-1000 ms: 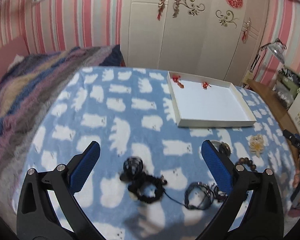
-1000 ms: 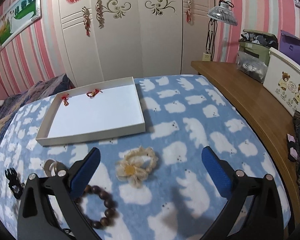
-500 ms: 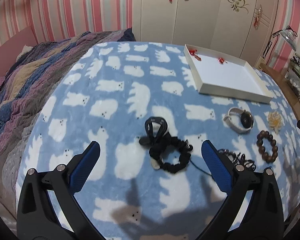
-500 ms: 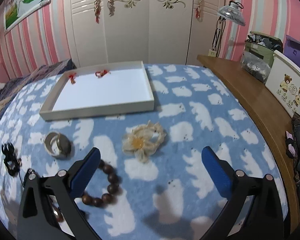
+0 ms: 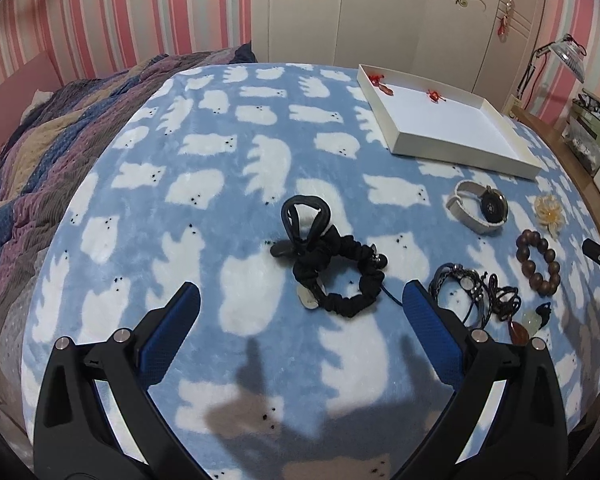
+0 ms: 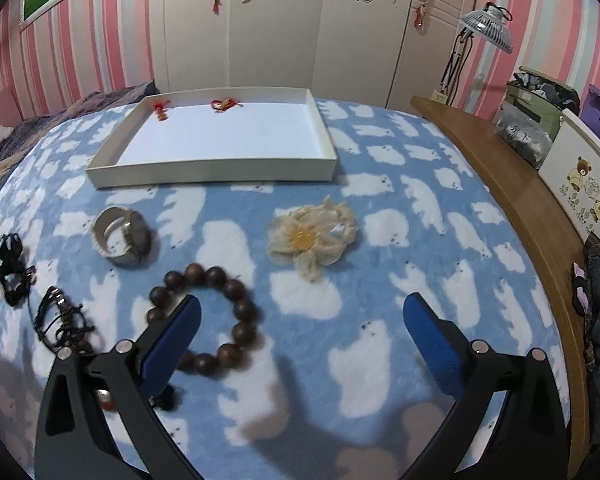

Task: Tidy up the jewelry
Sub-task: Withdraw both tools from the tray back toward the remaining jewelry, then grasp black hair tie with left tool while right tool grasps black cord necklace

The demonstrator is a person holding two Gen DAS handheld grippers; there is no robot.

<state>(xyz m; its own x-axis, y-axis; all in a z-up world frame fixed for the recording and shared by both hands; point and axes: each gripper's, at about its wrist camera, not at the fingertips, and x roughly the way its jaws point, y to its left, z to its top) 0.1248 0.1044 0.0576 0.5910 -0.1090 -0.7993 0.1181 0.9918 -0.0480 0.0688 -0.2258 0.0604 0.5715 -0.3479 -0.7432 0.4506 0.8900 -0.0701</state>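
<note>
The left claw [image 5: 301,306] hangs wide open and empty above the blue bear-print blanket on the bed [image 5: 204,208], with the black fabric scrunchie [image 5: 342,276] just ahead between its tips. The right claw [image 6: 301,308] is equally spread and empty, its left tip over the brown wooden bead bracelet [image 6: 216,312]; the cream crochet flower [image 6: 312,236] lies ahead. To pick well, I judge, lower straight down, centre one piece and close gently so neighbouring cords stay put. Beyond, the shallow white cardboard tray [image 6: 212,170] holds only two small red knotted charms [image 6: 224,105] near its far wall.
</note>
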